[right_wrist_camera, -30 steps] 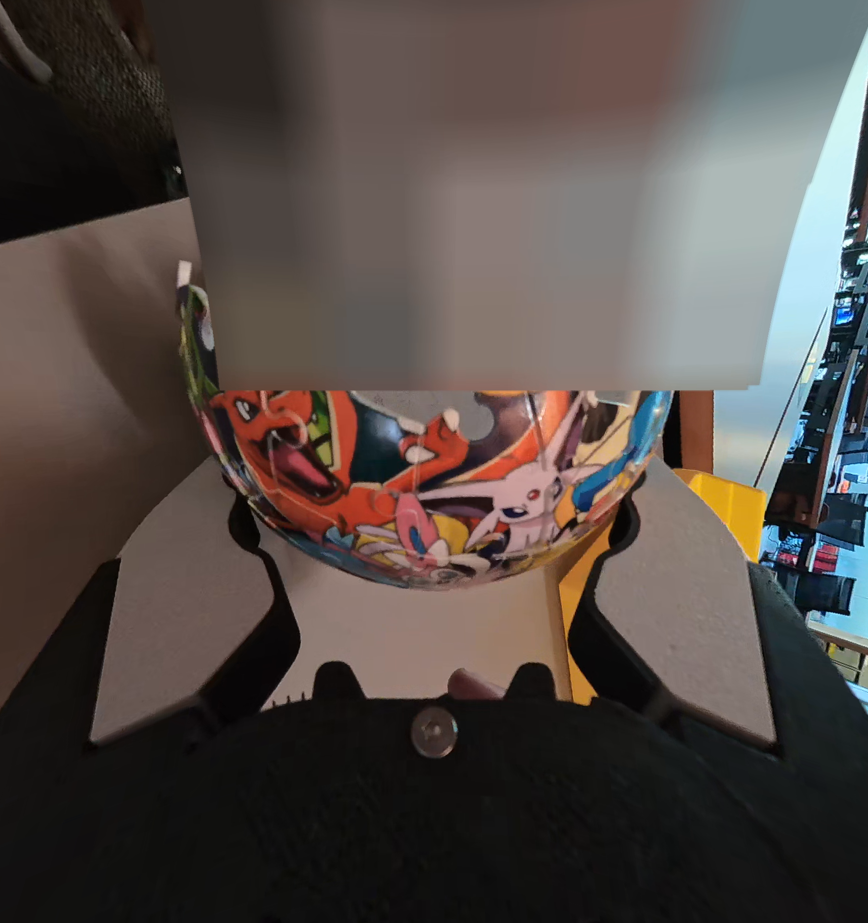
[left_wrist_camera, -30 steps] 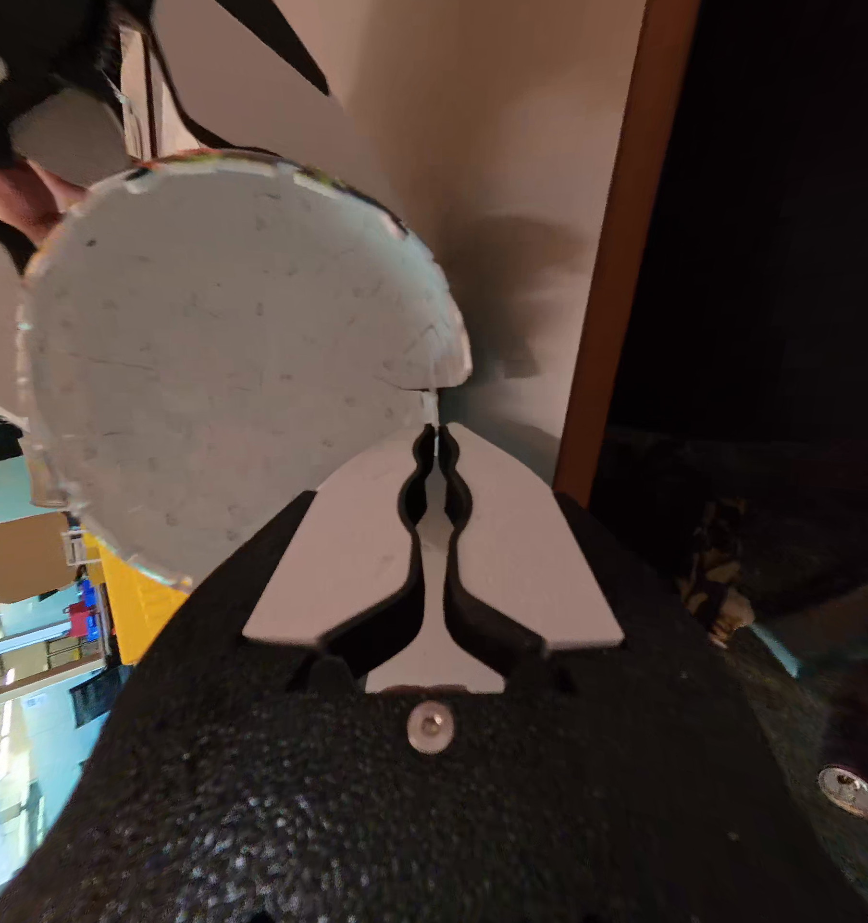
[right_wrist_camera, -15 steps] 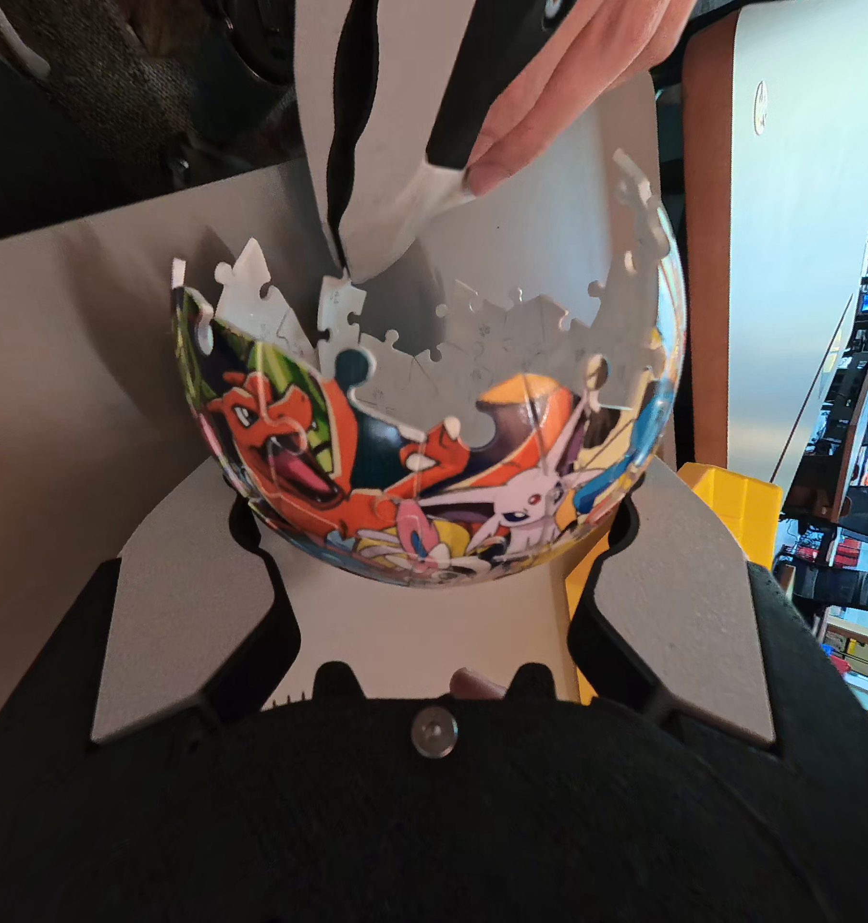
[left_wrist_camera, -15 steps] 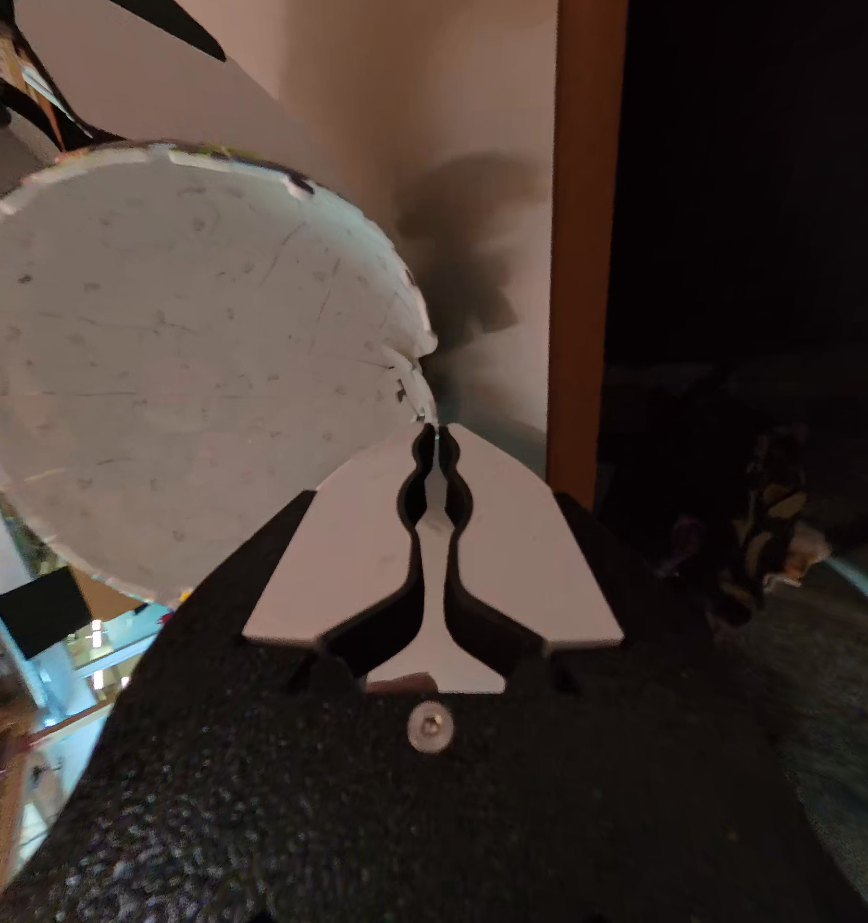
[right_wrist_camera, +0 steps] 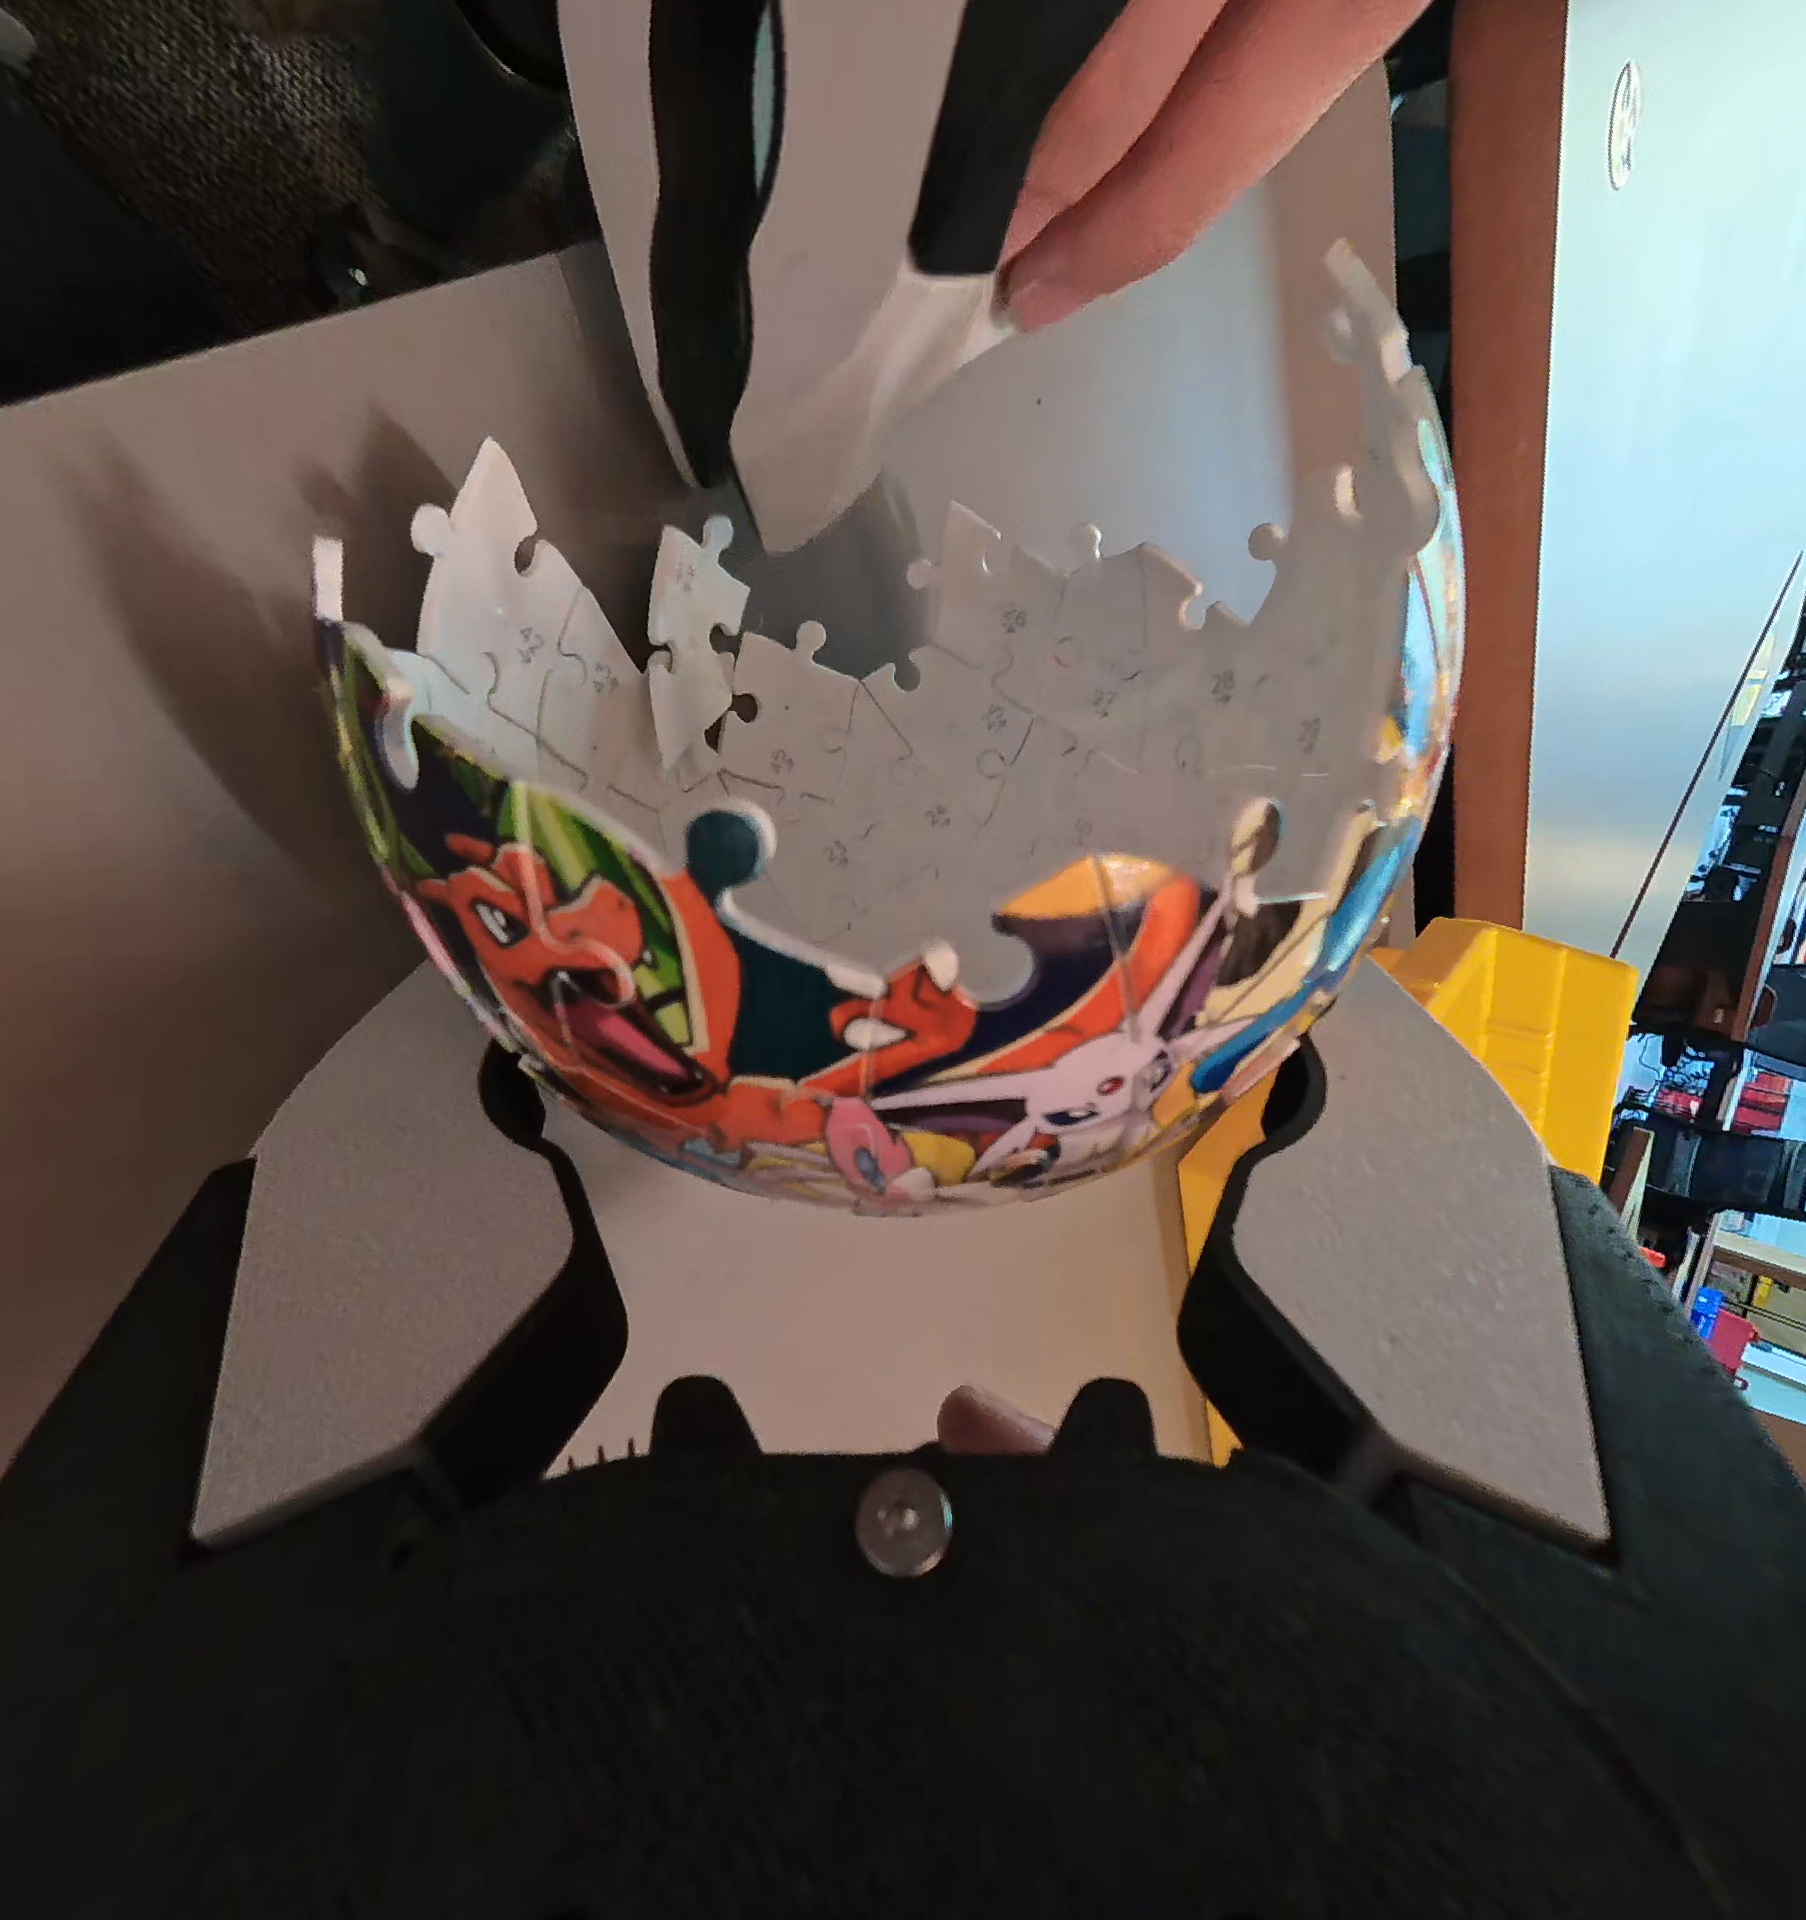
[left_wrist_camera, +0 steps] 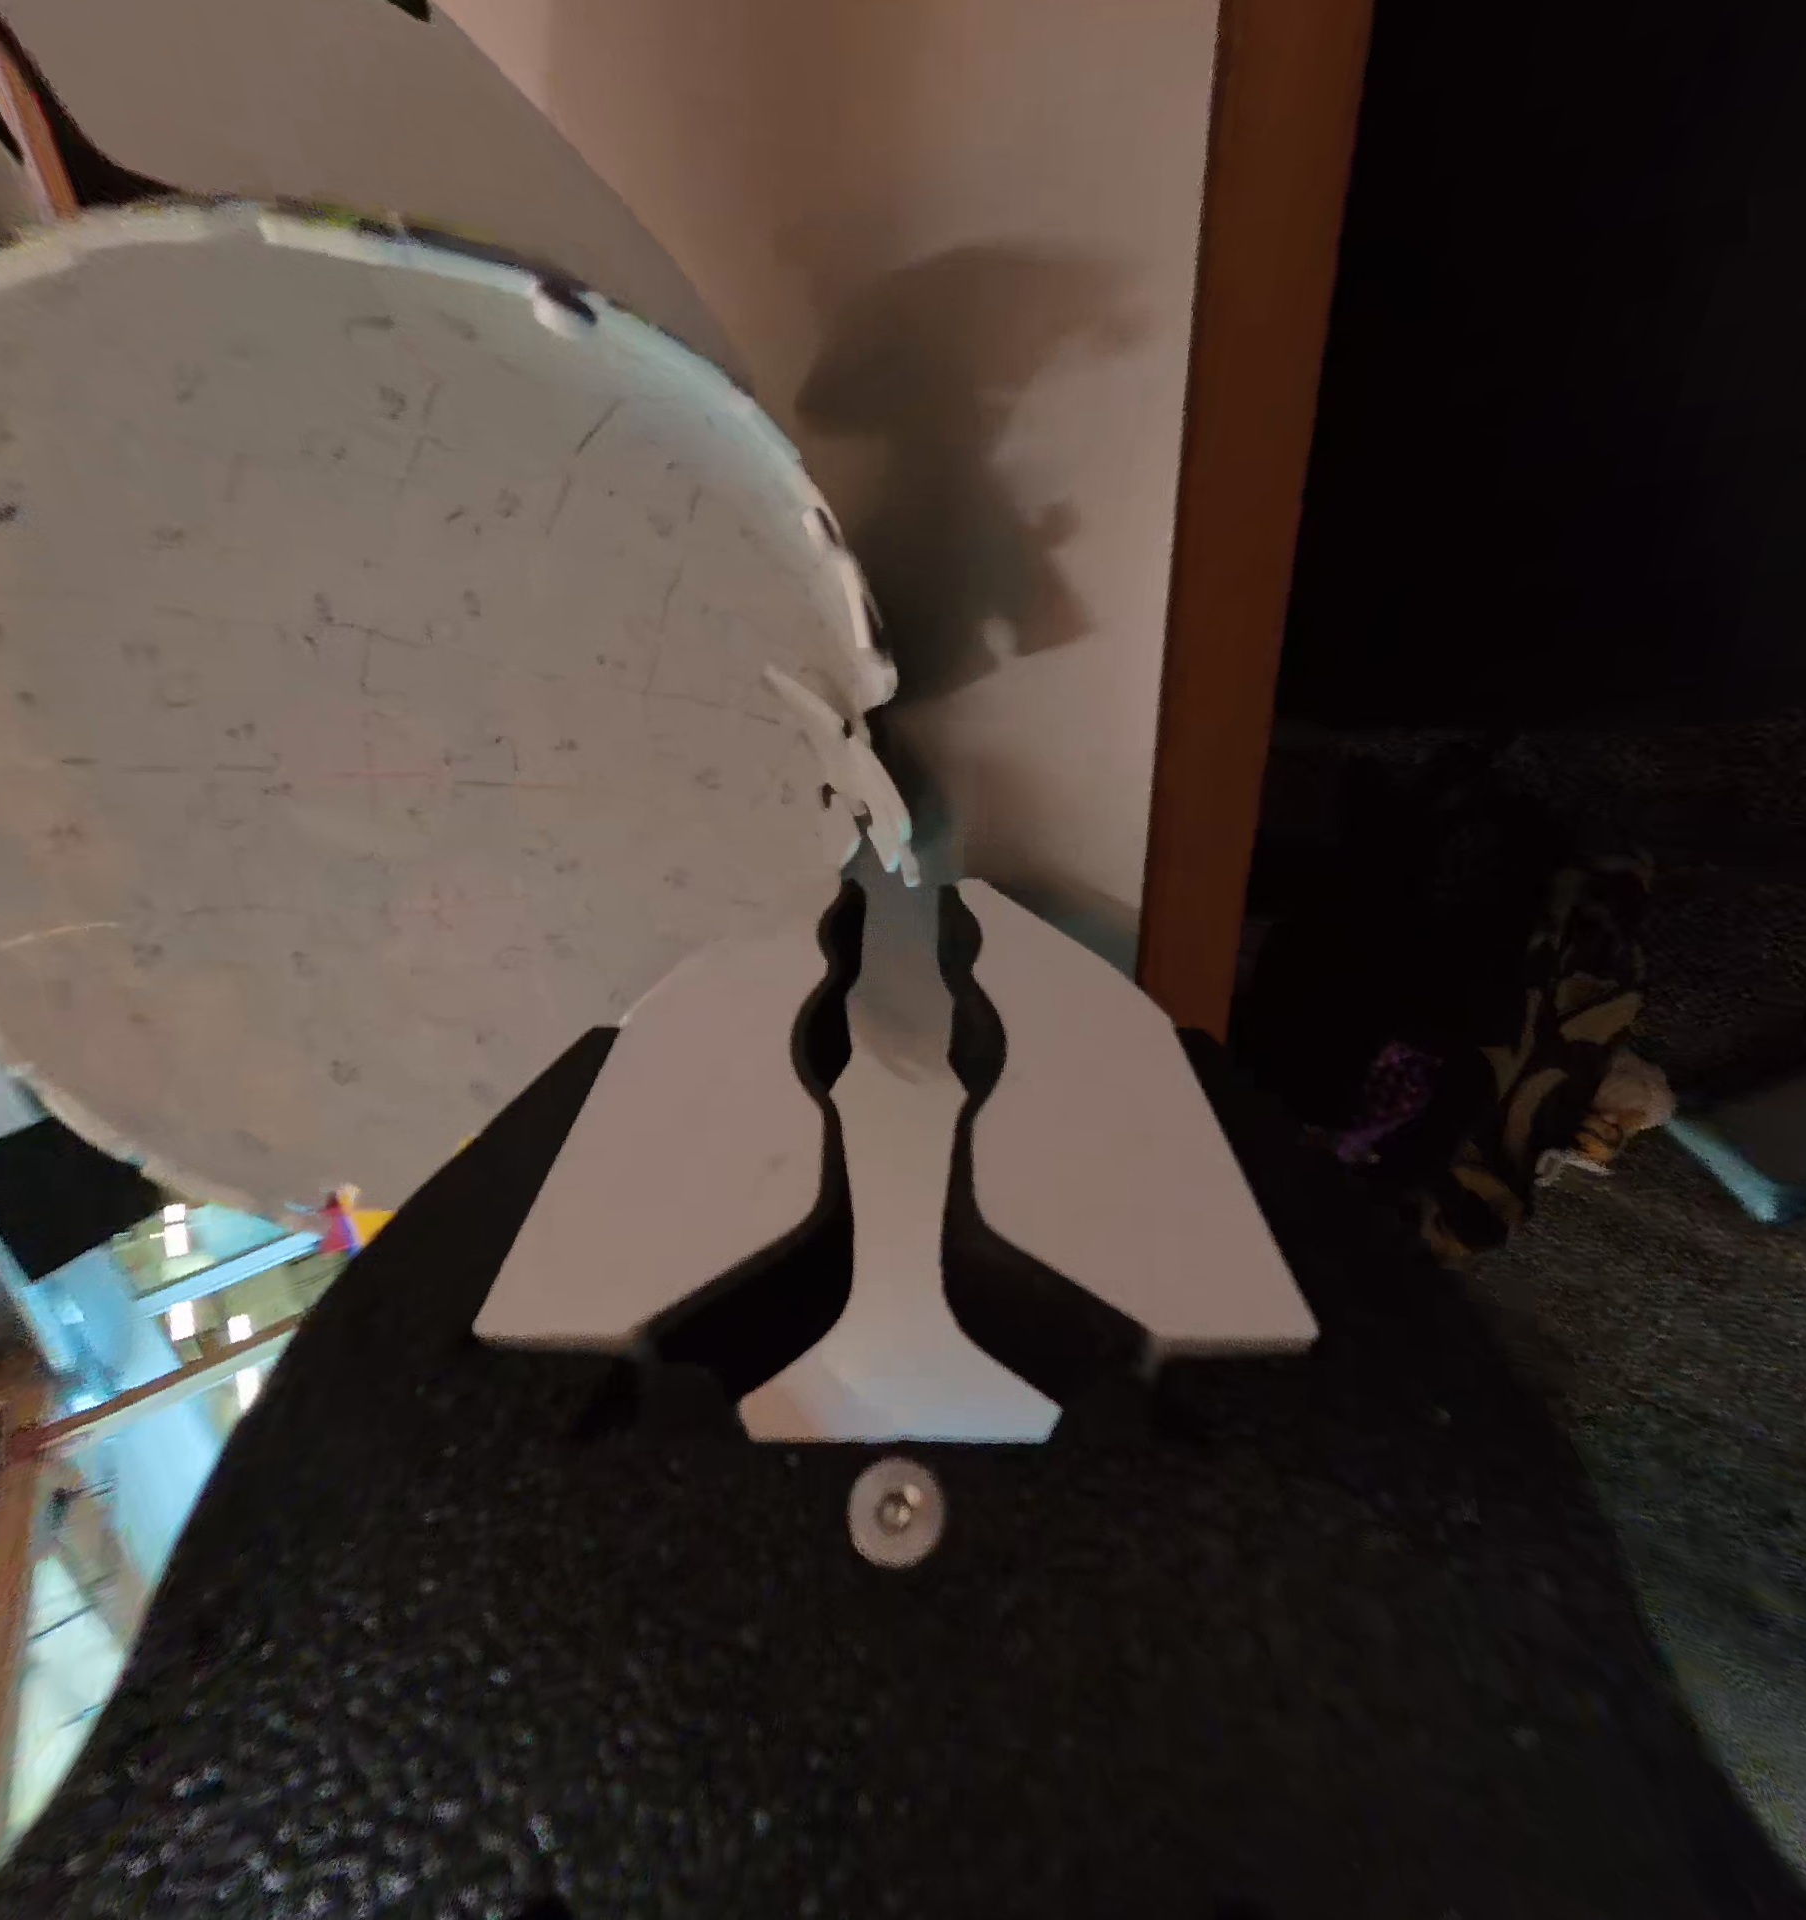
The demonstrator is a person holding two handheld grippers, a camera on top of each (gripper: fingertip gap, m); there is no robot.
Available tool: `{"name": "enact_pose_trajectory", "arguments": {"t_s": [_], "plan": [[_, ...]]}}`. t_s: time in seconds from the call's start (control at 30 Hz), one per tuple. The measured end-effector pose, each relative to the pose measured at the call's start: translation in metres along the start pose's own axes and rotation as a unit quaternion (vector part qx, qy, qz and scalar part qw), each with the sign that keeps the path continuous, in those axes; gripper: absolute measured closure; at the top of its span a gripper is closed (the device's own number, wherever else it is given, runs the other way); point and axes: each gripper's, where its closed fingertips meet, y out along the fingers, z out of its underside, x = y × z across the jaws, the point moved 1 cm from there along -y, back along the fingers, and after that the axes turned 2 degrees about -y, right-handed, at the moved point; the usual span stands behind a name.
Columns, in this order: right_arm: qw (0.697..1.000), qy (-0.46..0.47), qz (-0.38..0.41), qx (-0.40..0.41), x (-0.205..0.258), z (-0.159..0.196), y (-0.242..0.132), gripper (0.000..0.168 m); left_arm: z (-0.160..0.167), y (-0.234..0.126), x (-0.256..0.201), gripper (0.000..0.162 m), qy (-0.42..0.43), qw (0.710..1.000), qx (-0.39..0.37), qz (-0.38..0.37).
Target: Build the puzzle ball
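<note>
grey-white inside, printed outside: one half-built puzzle ball [right_wrist_camera: 878,852] sits clamped between the right gripper [right_wrist_camera: 899,1091] fingers. one loose piece [right_wrist_camera: 689,644] stands on its rim just under the left gripper [right_wrist_camera: 733,488], whose jaws are slightly parted and grip nothing. pale tabletop [right_wrist_camera: 130,727] behind; yellow bin [right_wrist_camera: 1501,1018] right. only the left wrist view shows dark carpet [left_wrist_camera: 1657,1403].

My left wrist camera looks forward along its own fingers, very close to the pale inside of the puzzle ball [left_wrist_camera: 359,675], facing a light wall. My right wrist camera sits just below the ball's printed outside [right_wrist_camera: 878,935], looking into its open top. Both views share the ball; the right one also catches the left gripper [right_wrist_camera: 733,499].
</note>
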Motion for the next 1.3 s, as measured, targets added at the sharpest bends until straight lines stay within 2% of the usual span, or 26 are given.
{"name": "enact_pose_trajectory", "arguments": {"t_s": [0.1,0.2,0.27,0.4,0.57,0.8,0.9,1.0,1.17,1.3], "plan": [[1.000,-0.003,0.004,0.004,0.000,-0.001,0.000,0.031,-0.006,-0.012,0.004,0.144,-0.105,0.993,-0.055,0.022],[1.000,-0.004,0.011,0.004,0.000,-0.003,0.000,0.031,-0.011,-0.012,0.021,0.146,-0.250,0.962,-0.113,0.000],[1.000,-0.006,0.016,0.007,0.000,-0.004,0.000,0.031,-0.003,-0.003,0.026,0.146,-0.300,0.949,-0.096,-0.022],[0.999,-0.001,0.023,0.027,-0.001,-0.001,0.000,0.031,0.015,0.012,0.014,0.150,-0.309,0.951,-0.007,-0.019],[0.998,-0.002,0.039,0.046,0.000,-0.004,-0.002,0.032,0.009,0.011,0.005,0.160,-0.312,0.950,0.022,-0.013],[0.996,-0.033,0.053,0.062,-0.001,-0.016,-0.003,0.033,0.004,0.009,0.000,0.162,-0.356,0.934,0.029,-0.009],[0.996,-0.041,0.050,0.062,-0.002,-0.020,-0.002,0.033,0.007,0.009,0.001,0.158,-0.396,0.918,0.030,-0.012],[0.996,-0.044,0.049,0.064,-0.003,-0.022,0.000,0.033,0.018,0.006,0.005,0.144,-0.447,0.893,0.049,-0.040],[0.995,-0.037,0.058,0.069,-0.003,-0.023,0.001,0.033,0.012,0.001,0.016,0.125,-0.492,0.867,-0.017,-0.078],[0.995,-0.032,0.065,0.074,-0.003,-0.023,0.000,0.033,0.017,0.007,0.014,0.123,-0.577,0.815,-0.022,-0.049]]}}
